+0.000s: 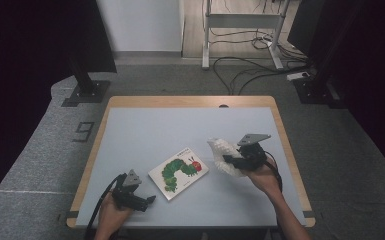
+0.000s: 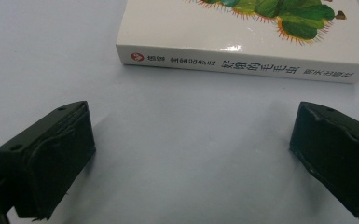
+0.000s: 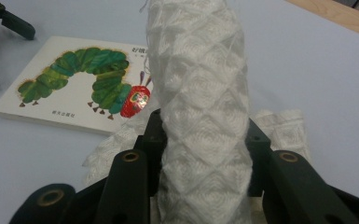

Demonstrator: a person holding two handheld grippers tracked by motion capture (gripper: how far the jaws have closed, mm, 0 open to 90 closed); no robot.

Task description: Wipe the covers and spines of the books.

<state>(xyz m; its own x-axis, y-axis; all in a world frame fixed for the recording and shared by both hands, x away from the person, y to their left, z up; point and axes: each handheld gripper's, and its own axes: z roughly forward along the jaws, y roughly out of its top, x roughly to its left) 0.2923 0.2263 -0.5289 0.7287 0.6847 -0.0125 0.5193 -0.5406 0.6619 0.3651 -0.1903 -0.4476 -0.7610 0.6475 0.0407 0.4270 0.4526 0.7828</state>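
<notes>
Two grippers, one in each of your hands. Your right gripper [image 1: 230, 161] is clamped on the one white quilted cloth [image 1: 222, 156]; in the right gripper view the cloth [image 3: 200, 112] stands up as a bunched column squeezed between the jaws, with more of it lying on the table behind and beside them. In the high view the cloth sticks out to the left of that gripper, partly lifted.

Your left gripper [image 1: 149, 202] sits low at the near edge of the table, jaws spread wide with nothing between them; the left gripper view shows just bare table surface between the two black pads [image 2: 46, 163].

One book [image 1: 178, 172], white cover with a green caterpillar, lies flat between the two grippers, touching neither. Its spine [image 2: 242, 67] faces the left gripper, just ahead of the open jaws. From the right gripper, the book [image 3: 74, 84] lies beyond and to the left of the cloth.

One table [image 1: 145, 125], pale grey top with a wooden rim.
</notes>
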